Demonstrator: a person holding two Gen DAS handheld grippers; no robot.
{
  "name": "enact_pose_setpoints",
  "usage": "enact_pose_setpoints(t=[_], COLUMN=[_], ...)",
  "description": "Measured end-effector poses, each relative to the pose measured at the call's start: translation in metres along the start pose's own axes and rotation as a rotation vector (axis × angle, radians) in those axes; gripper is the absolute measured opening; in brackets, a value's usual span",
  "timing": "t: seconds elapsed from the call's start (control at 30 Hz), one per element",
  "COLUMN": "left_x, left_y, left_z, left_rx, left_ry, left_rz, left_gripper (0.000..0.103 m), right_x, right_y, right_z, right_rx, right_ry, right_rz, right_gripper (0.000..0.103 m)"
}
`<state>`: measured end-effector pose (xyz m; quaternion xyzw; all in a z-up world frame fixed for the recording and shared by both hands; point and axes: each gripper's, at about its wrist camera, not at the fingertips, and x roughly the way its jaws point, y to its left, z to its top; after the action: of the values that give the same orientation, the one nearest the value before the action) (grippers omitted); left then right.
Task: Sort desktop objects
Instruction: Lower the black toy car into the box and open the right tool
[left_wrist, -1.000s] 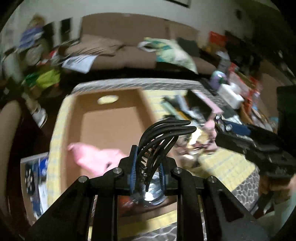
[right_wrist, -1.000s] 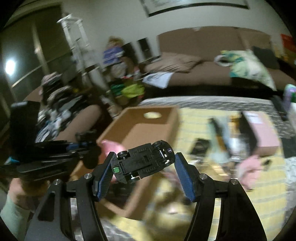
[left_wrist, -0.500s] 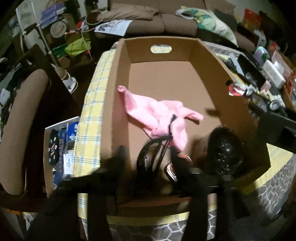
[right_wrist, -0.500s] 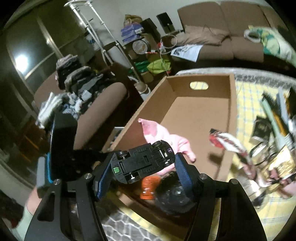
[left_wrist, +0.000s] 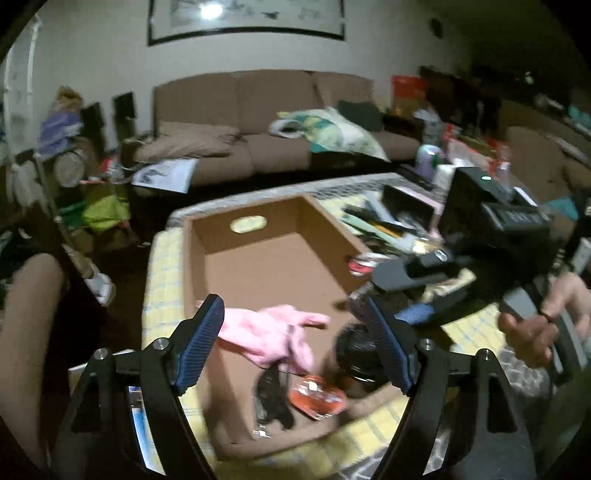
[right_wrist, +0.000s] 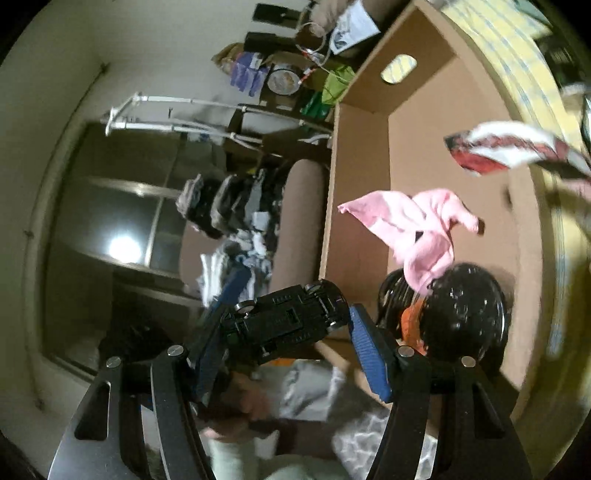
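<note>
Left wrist view: your left gripper (left_wrist: 295, 343) stands spread and empty above the near end of the cardboard box (left_wrist: 258, 236), which sits on the desk (left_wrist: 162, 258) toward its left edge. Its jaws have just been opening, and nothing lies between them. The black cable bundle (left_wrist: 271, 395) rests on the box floor at the near end, beside the orange packet (left_wrist: 317, 395), the pink cloth (left_wrist: 269, 332) and a black round object (left_wrist: 356, 354). That drop reads as complete. Your hand (left_wrist: 535, 328) holding the right gripper's handle shows at the right edge, just over the box's right wall.

Right wrist view: your right gripper (right_wrist: 284, 332) pinches the black toy car (right_wrist: 284, 321) endwise, underside facing the camera. The view is strongly rolled, with the box running up to the right. The car hangs over the near left corner of the box, not yet released.

Next step, as judged: carry the car further over the box floor, clear of the near wall, then spread the jaws. Keep the left gripper away from that path.
</note>
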<state>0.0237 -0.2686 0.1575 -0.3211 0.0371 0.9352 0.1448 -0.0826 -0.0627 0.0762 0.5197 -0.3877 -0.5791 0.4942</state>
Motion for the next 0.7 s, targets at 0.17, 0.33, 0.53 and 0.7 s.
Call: enact_pose_setpoints(t=[0.17, 0.33, 0.53, 0.7], left_x=[-0.010, -0.002, 0.008, 0.020], left_y=[-0.012, -0.036, -0.028, -0.014], left_z=[-0.001, -0.002, -0.003, -0.008], left_rx=[0.053, 0.136, 0.088, 0.039], left_ry=[-0.031, 0.000, 0.042, 0.110], left_rz=[-0.144, -0.142, -0.184, -0.101], left_gripper=[0.076, 0.074, 0.038, 0.035], right_x=[0.002, 0.020, 0.026, 0.020], right_y=[0.006, 0.021, 0.014, 0.003], right_z=[-0.002, -0.009, -0.014, -0.009], right_rx=[0.000, -0.048, -0.012, 0.060], right_ry=[0.046, 0.140, 0.166, 0.136], right_rz=[0.042, 0.068, 0.084, 0.032], right_gripper=[0.067, 0.067, 0.067, 0.086])
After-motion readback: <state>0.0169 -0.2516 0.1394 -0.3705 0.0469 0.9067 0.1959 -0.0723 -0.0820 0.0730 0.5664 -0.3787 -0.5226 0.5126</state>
